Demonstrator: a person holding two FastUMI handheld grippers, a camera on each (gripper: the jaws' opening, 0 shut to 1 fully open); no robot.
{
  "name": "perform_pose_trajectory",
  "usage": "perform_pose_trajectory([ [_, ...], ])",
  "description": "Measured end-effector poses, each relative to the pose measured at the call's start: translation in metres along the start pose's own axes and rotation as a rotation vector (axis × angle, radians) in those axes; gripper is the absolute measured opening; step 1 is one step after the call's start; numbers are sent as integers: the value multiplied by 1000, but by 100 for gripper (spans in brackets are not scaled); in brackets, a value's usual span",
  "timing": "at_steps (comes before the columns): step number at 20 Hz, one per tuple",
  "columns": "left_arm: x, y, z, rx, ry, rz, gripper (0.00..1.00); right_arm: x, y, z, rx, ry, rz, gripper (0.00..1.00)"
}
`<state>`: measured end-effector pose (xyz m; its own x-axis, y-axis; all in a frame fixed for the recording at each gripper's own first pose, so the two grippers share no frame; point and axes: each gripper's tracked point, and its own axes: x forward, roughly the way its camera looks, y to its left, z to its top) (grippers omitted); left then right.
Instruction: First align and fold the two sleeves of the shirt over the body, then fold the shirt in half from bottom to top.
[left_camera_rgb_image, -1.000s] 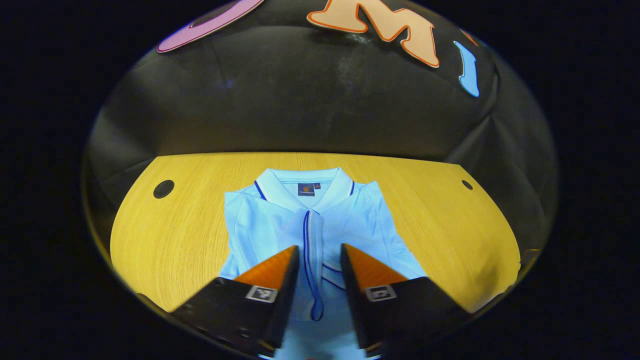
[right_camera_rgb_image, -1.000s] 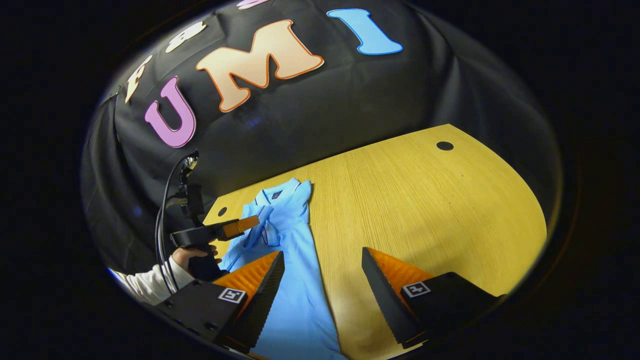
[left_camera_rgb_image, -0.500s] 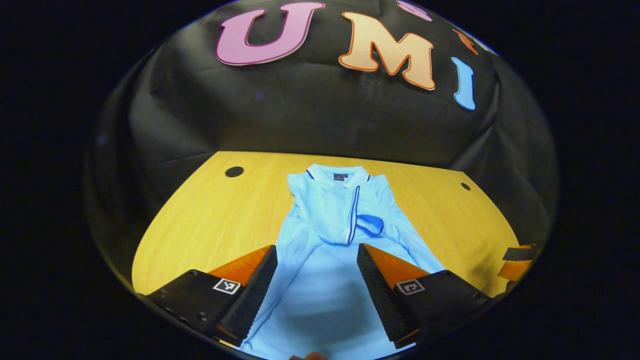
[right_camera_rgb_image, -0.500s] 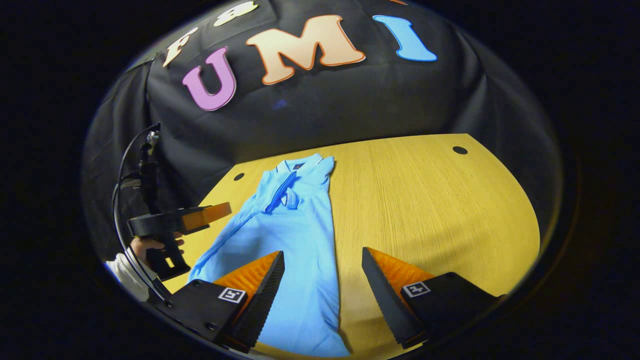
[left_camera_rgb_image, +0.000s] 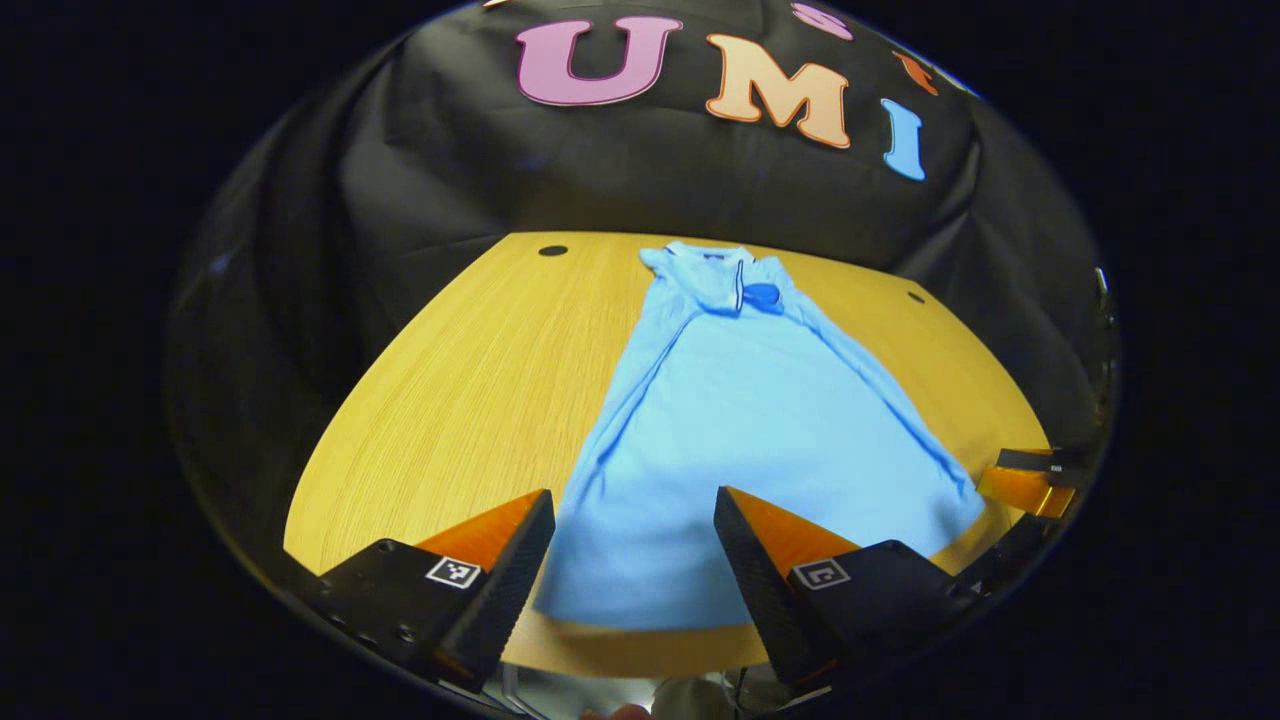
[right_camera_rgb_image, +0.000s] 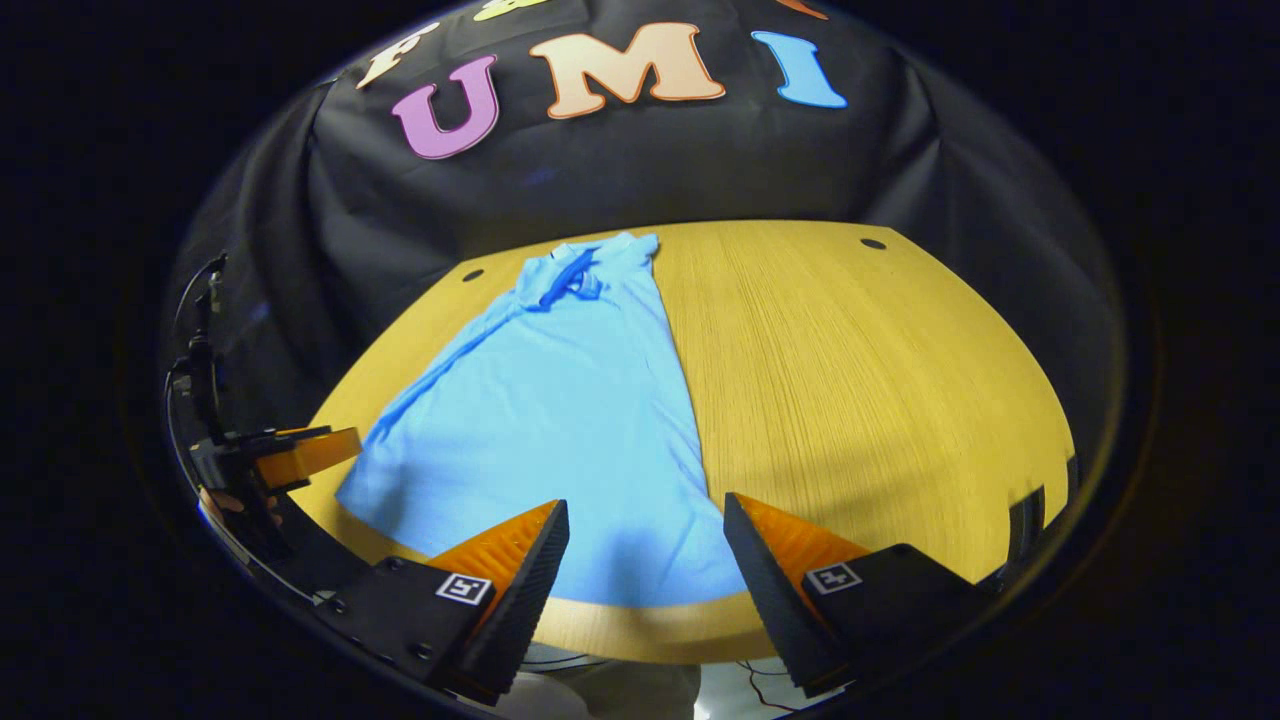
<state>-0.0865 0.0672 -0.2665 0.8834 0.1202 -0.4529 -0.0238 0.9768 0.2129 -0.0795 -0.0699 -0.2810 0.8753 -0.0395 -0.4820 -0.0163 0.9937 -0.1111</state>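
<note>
Shirt (left_camera_rgb_image: 760, 440) lies flat on the table (left_camera_rgb_image: 470, 390), collar far, sleeves tucked over the body, hem at the near edge. Both grippers, left (left_camera_rgb_image: 634, 560) and right (right_camera_rgb_image: 646, 565), hover over the hem, jaws wide open and empty. I'd pinch each hem corner evenly, then lift together so the fold stays square.

Each claw (left_camera_rgb_image: 632, 545) (right_camera_rgb_image: 645, 555) has black housings bearing small square markers.
</note>
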Motion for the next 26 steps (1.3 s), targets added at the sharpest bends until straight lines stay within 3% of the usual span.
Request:
perform_pose_trajectory([
  [7, -6, 2, -54, -22, 51, 8, 98, 5, -11, -43, -91, 20, -91, 98],
  [11, -3, 3, -63, -15, 51, 28, 96, 10, -11, -46, -52, 18, -77, 94],
  [13, 0, -2, -61, 19, 30, 21, 96, 12, -8, -46, -67, 11, -62, 98],
  [14, -1, -4, -61, 24, 18, 20, 96, 12, -6, -43, -78, 0, -47, 92],
  [15, 0, -4, -61, 16, 11, 22, 92, 14, 0, -45, -87, 5, -34, 92],
  [16, -1, -7, -62, 2, 7, 23, 88, 14, 5, -44, -94, 1, -20, 83],
  [18, 3, -16, -62, -12, -3, 13, 72, 16, 15, -45, -99, 10, 9, 62],
  [19, 2, -22, -61, -18, -8, -3, 52, 16, 19, -47, -100, 15, 22, 52],
  [20, 3, -28, -61, -28, -12, -22, 40, 16, 25, -48, -99, 20, 36, 41],
  [21, 2, -31, -61, -46, -17, -32, 19, 15, 28, -48, -99, 20, 39, 21],
  [22, 3, -30, -61, -64, -15, -26, 8, 14, 29, -48, -106, 19, 38, 10],
  [23, 4, -30, -61, -80, -5, -25, 0, 15, 29, -49, -105, 29, 35, 6],
  [26, 4, -31, -58, -133, 12, -37, 0, 14, 30, -47, -99, 33, 21, 9],
])
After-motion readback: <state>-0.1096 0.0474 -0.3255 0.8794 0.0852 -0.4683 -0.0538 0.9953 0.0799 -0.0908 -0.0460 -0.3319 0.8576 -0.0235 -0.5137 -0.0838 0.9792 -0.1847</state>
